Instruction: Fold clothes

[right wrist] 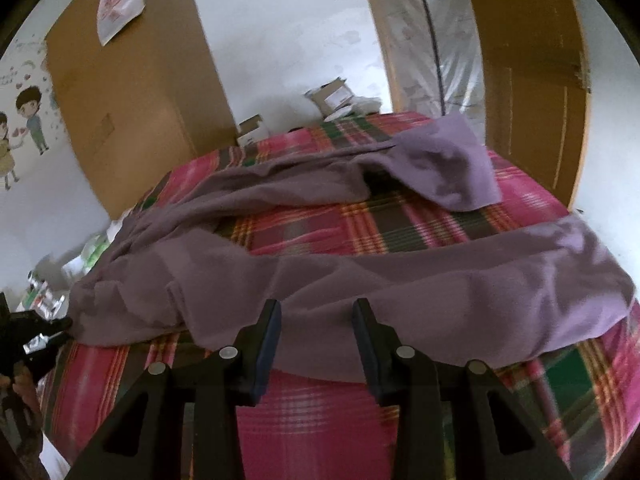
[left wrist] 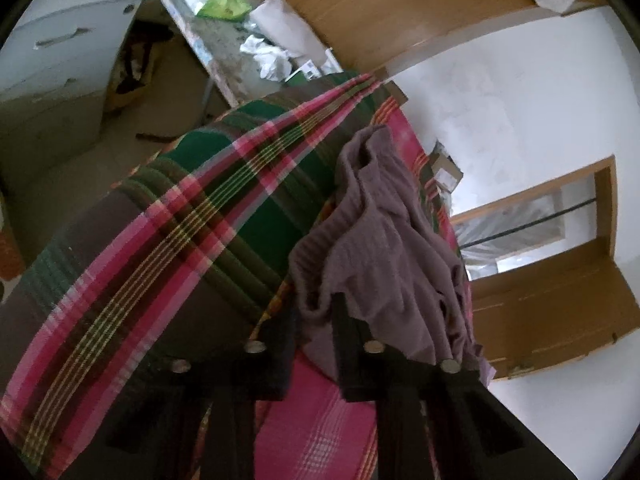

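A purple garment [right wrist: 360,280] lies across a bed with a pink and green plaid cover [right wrist: 320,420]. One long part runs to the far right, another along the near side. My right gripper [right wrist: 318,308] hangs open just over the garment's near edge, with only flat cloth under the gap. In the left wrist view the garment [left wrist: 384,240] is bunched and lifted off the plaid cover [left wrist: 180,220]. My left gripper [left wrist: 314,312] is shut on its edge. The left gripper [right wrist: 28,332] also shows at the garment's left end in the right wrist view.
A wooden wardrobe [right wrist: 132,92] and an open wooden door [right wrist: 532,80] stand behind the bed. Cardboard boxes [right wrist: 336,96] sit at its far side. A cluttered table [left wrist: 240,40] and a white drawer cabinet [left wrist: 52,68] stand across the floor from the bed's edge.
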A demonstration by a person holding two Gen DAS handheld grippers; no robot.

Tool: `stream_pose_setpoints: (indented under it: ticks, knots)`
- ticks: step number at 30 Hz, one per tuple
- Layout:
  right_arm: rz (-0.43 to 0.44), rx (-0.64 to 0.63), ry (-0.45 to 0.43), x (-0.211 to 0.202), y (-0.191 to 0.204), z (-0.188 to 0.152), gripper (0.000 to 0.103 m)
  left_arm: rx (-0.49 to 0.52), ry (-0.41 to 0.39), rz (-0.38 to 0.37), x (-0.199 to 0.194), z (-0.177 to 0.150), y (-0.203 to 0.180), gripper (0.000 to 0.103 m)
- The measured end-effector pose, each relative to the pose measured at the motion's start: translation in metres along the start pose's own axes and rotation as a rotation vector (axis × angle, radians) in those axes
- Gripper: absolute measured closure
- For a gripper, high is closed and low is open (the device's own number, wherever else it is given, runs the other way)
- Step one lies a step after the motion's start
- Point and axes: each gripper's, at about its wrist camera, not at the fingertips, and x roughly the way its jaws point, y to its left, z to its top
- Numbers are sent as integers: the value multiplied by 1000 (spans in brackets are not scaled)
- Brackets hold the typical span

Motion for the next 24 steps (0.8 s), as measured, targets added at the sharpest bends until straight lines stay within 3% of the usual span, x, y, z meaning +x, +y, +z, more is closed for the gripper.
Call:
stream_pose_setpoints:
  ticks: [8, 15, 24]
  knots:
    - [178, -250, 27, 9, 73, -4, 65, 30, -23, -30, -11, 0, -7, 91]
    - [349, -687, 100, 34, 181, -36, 65, 31, -29, -45, -17, -2, -12, 92]
    - [384, -931, 172, 63, 251, -61, 65, 30, -21, -39, -19, -4, -11, 92]
